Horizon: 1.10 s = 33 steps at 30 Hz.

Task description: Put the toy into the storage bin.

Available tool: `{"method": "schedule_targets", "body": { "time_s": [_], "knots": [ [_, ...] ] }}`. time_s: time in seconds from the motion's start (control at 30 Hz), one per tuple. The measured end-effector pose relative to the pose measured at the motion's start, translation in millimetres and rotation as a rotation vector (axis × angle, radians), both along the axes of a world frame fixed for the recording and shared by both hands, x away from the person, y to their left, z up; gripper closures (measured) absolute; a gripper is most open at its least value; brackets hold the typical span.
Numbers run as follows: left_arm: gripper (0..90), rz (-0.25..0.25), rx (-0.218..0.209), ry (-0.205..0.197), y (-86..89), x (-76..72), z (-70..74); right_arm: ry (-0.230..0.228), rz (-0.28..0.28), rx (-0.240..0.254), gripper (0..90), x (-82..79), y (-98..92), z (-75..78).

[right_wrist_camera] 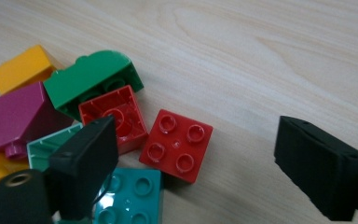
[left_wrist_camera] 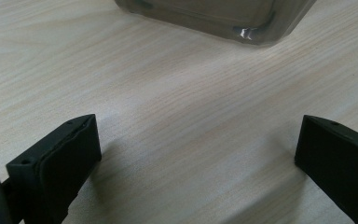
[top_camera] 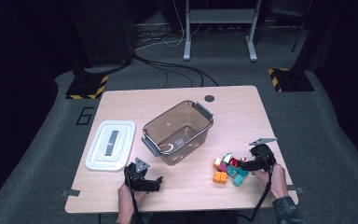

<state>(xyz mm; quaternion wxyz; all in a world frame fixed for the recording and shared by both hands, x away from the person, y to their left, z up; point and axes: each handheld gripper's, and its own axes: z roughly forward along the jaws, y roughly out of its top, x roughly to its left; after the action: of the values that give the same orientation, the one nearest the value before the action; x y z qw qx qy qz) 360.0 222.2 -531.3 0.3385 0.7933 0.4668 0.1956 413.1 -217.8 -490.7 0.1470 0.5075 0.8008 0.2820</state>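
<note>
Red plastic is seen between the spread jaws of the right gripper (right_wrist_camera: 193,163): a square red brick (right_wrist_camera: 176,145) lies flat on the tabletop (right_wrist_camera: 270,56), studs up, nearer the left jaw, not yet pinched. Farther off, the left gripper (left_wrist_camera: 198,154) is held open and empty before the brown tub (left_wrist_camera: 223,18).

Two red bricks (right_wrist_camera: 176,145), two teal bricks (right_wrist_camera: 133,196), one green brick (right_wrist_camera: 93,79), one magenta brick (right_wrist_camera: 21,114) and at least two orange-yellow bricks (top_camera: 220,177) sit on one bench (top_camera: 177,98). There is one clear tub (top_camera: 177,132), one white lid (top_camera: 110,144) and two tongs (top_camera: 145,183).
</note>
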Motion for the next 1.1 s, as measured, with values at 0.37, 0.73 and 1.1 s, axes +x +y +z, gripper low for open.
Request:
{"method": "schedule_targets", "body": {
  "time_s": [0.37,0.73,1.1],
  "knots": [
    [0.0,-0.001,0.005,0.001,0.0,-0.2,0.4,0.025,-0.008,-0.030,29.5,4.9,2.1,-6.7],
    [0.0,-0.002,0.004,0.003,0.2,-0.1,0.4,0.039,-0.005,-0.028,57.6,9.4,1.4,-9.9],
    [0.0,-0.001,0.003,0.004,0.1,-0.1,0.4,0.028,0.025,-0.007,58.4,11.3,4.7,-3.4]
  ]
}}
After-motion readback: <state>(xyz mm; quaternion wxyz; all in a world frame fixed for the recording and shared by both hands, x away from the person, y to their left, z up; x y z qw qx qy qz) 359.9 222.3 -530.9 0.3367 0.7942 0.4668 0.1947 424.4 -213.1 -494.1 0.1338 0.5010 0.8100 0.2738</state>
